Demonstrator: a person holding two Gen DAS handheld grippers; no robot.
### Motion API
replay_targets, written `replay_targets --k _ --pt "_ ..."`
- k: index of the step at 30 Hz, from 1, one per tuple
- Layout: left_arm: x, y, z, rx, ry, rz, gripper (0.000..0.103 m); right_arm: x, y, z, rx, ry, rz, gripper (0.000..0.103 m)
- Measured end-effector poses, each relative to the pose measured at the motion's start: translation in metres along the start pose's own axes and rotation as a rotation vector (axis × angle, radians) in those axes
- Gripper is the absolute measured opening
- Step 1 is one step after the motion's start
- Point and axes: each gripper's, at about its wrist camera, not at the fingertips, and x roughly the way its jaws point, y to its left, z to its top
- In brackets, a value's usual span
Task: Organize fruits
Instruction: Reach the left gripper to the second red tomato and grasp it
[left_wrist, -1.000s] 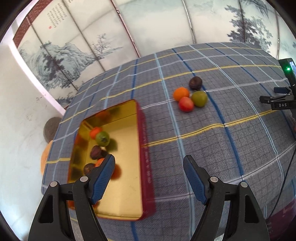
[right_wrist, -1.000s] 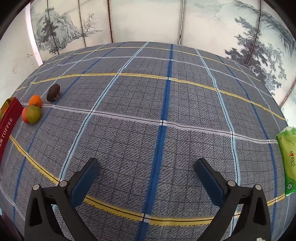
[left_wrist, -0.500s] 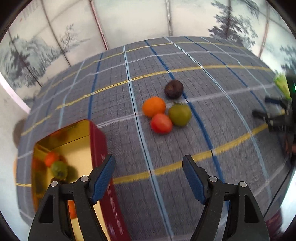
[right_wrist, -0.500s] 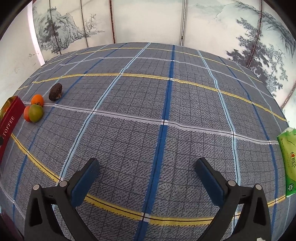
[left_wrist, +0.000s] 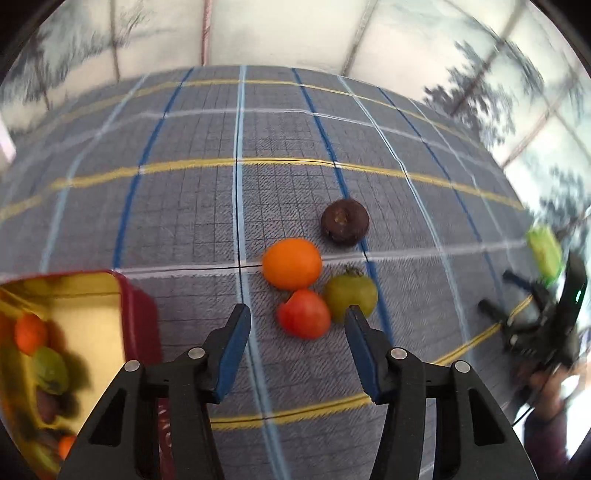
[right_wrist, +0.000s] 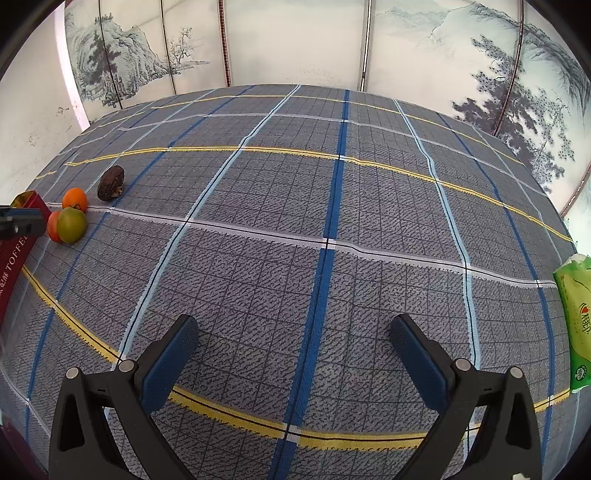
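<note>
While its jaws close, the left hand-held gripper (left_wrist: 297, 319) frames the red fruit (left_wrist: 304, 314) untouched; right hand-held gripper (right_wrist: 293, 332) gapes.

Red tin side (right_wrist: 13, 254): white capitals reading "TOFFE", running up the left edge of the right wrist frame; the rest is being cut off.
Green packet (right_wrist: 576, 325): red characters showing at the right edge, too small to read.
Left wrist view: nothing is reading legibly.
</note>
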Motion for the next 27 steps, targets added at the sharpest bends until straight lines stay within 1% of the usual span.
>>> replay_targets --k 3,4,6,8,11,12,15,17,18,23,27 --pt "0.013 0.003 0.003 -0.034 0.031 -0.001 0.054 0.000 0.000 0.000 0.000 0.000 0.000 0.103" --pt "0.014 0.004 0.003 -0.043 0.029 -0.008 0.054 0.000 0.000 0.000 0.000 0.000 0.000 0.103" --pt "0.014 0.006 0.004 -0.066 0.023 -0.019 0.054 0.000 0.000 0.000 0.000 0.000 0.000 0.103" --pt "0.014 0.008 0.004 -0.077 0.024 -0.004 0.054 0.000 0.000 0.000 0.000 0.000 0.000 0.103" --pt "0.012 0.012 -0.005 -0.092 0.045 -0.020 0.054 0.000 0.000 0.000 0.001 0.000 0.000 0.103" --pt "0.011 0.011 -0.010 -0.087 0.051 -0.017 0.054 0.000 0.000 0.000 0.001 0.000 0.000 0.103" --pt "0.002 0.002 -0.024 -0.036 0.049 0.043 0.054 0.000 0.001 0.000 0.001 0.000 0.000 0.103" --pt "-0.007 -0.006 -0.032 0.004 0.029 0.096 0.054 0.000 0.000 0.000 0.001 0.000 0.000 0.103" --pt "-0.010 -0.007 -0.034 0.010 0.018 0.107 0.054 0.000 0.000 0.000 0.001 0.000 0.000 0.103" --pt "-0.021 -0.013 -0.030 0.027 -0.017 0.091 0.054 0.000 0.001 0.000 0.001 0.000 -0.001 0.103" --pt "-0.014 -0.012 -0.023 0.035 -0.019 0.130 0.054 0.000 0.001 0.000 0.001 0.000 -0.001 0.103"
